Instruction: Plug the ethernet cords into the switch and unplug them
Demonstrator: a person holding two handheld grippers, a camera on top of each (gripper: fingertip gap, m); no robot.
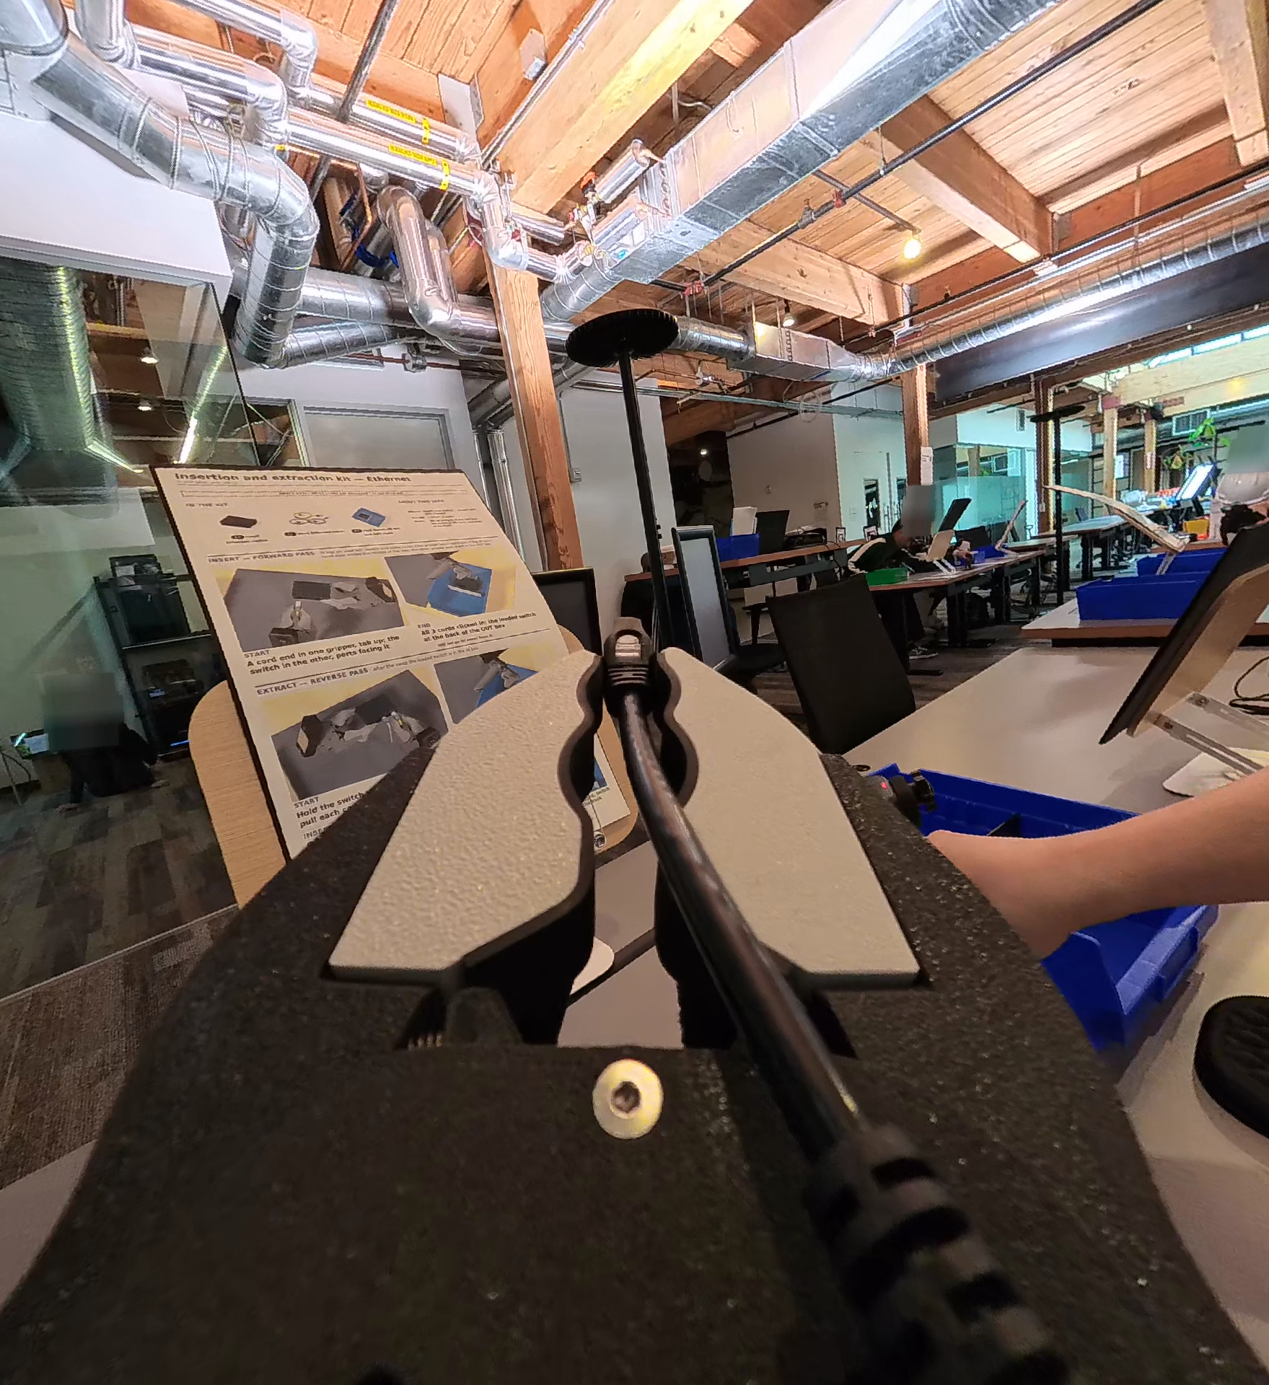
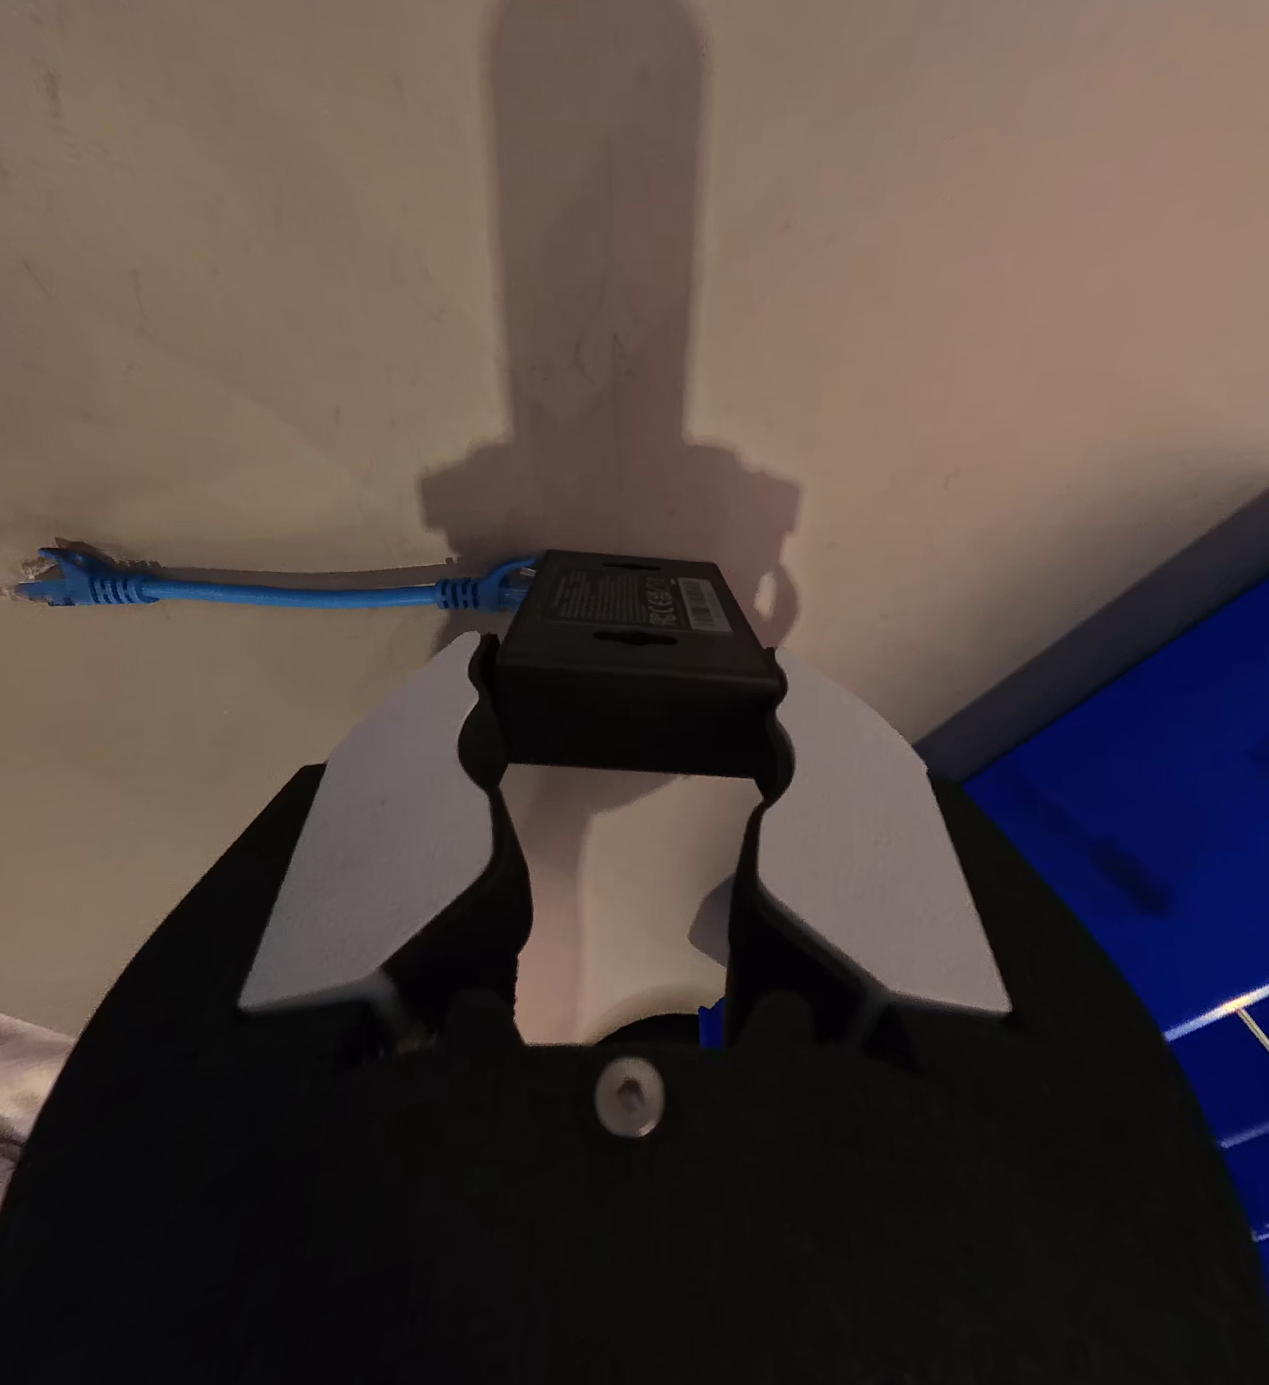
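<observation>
The left gripper (image 1: 630, 663), tilted upward, pinched a black ethernet cord (image 1: 680, 817); the right gripper (image 2: 630, 659), angled down over the table (image 2: 241, 300), clamped the black switch (image 2: 635, 659).

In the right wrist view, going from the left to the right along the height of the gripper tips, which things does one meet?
Free plug of the blue ethernet cord → the blue cord's other end at the switch → black switch, clamped in the right gripper → blue bin.
</observation>
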